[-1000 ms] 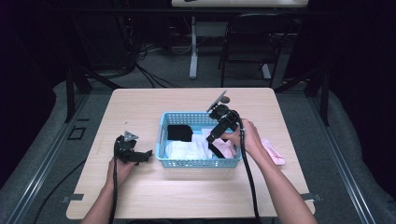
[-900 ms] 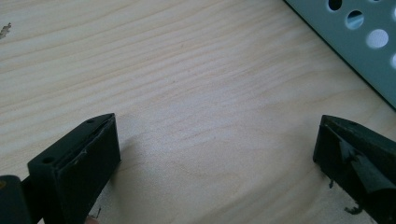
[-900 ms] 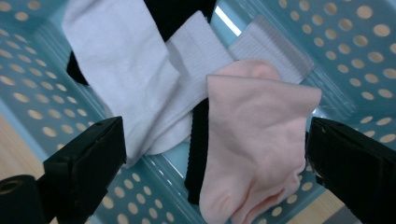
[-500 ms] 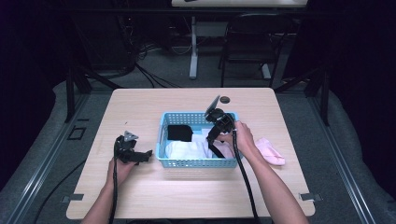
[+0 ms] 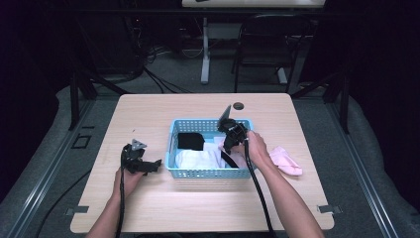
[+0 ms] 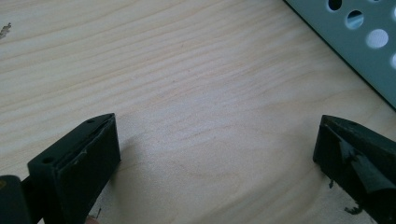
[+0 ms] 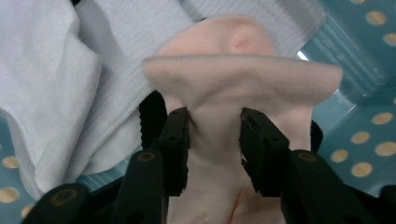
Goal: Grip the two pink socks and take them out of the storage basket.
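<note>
A blue perforated basket point(image 5: 208, 173) stands mid-table and holds a black sock point(image 5: 189, 141), white socks point(image 5: 195, 158) and a pink sock point(image 7: 243, 70). My right gripper point(image 5: 227, 148) reaches down into the basket's right half. Its jaws have just been closing, and in the right gripper view point(image 7: 215, 135) they pinch the bunched pink sock between the pads, with white socks point(image 7: 46, 84) lying to its left. My left gripper point(image 5: 156, 164) rests on the table left of the basket, open point(image 6: 215, 158) over bare wood, with the basket wall point(image 6: 359, 42) at the upper right.
A second pink sock point(image 5: 286, 161) lies on the table right of the basket. A dark cable hole point(image 5: 238, 105) sits near the far edge. Beyond the table are a chair point(image 5: 262, 44) and cables on the floor.
My right gripper sank into the basket and shifted a little left, and its jaws went from wide to pinching the pink sock. The left gripper kept still.
</note>
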Demonstrator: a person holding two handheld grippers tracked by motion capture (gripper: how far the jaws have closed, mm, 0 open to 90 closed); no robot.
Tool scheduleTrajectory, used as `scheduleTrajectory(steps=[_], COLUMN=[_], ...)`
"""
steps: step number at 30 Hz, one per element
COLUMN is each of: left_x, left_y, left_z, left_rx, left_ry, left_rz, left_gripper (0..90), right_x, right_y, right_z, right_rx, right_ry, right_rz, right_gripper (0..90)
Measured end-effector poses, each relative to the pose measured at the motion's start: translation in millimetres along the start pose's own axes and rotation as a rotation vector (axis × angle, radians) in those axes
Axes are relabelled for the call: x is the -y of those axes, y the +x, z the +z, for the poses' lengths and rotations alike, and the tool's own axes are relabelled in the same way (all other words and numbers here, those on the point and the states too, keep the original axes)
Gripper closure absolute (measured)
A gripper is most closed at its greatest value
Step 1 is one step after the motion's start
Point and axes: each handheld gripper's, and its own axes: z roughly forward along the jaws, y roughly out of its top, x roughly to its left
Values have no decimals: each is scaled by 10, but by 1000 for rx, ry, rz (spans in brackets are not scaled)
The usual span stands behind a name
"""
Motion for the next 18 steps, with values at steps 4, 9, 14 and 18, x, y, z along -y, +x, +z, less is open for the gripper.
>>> scheduleTrajectory(steps=[4,9,14,18], left_x=[0,0,0,0], left_y=[0,0,0,0], left_z=[0,0,0,0], left_rx=[0,0,0,0], left_ry=[0,0,0,0], left_rz=[0,0,0,0], left_gripper=[5,5,5,5], right_x=[20,47,96,100], right_y=[-12,-39,-76,-81], right_z=[10,-22,-85,-80], right_rx=[-12,9,13,24], right_ry=[-4,-13,-46,-65], right_rz=[2,9,16,36], right_gripper=[768,894,848,469])
